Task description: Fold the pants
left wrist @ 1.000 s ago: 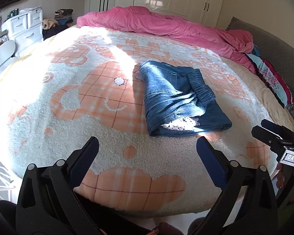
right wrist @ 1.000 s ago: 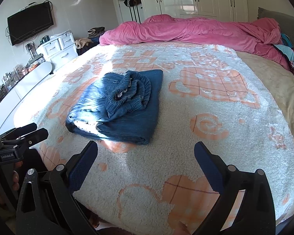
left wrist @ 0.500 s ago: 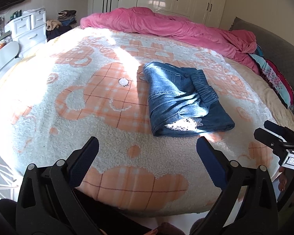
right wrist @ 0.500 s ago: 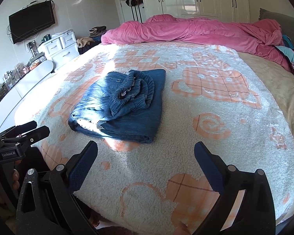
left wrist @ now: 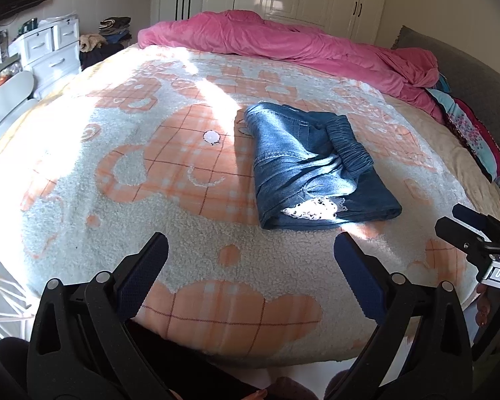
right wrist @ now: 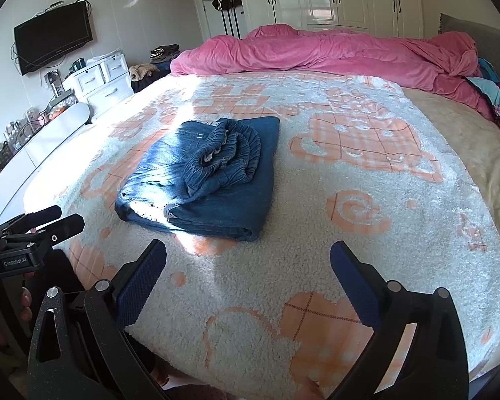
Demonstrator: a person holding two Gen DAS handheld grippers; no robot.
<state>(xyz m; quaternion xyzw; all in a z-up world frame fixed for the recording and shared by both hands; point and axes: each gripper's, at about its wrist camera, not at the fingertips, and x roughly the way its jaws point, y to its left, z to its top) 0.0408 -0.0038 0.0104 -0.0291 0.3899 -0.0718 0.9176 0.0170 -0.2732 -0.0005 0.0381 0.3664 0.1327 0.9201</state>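
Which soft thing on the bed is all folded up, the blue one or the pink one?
The blue jeans, folded into a neat stack mid-bed. The pink duvet lies bunched along the far edge.

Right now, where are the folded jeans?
The folded jeans lie on the orange-patterned blanket, mid-bed in both views, before the pink duvet and beyond both open grippers.

Blue denim pants (left wrist: 313, 170), folded into a compact bundle, elastic waistband on top, lying mid-bed

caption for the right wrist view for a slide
Open right hand-held gripper above the blanket, folded jeans ahead.
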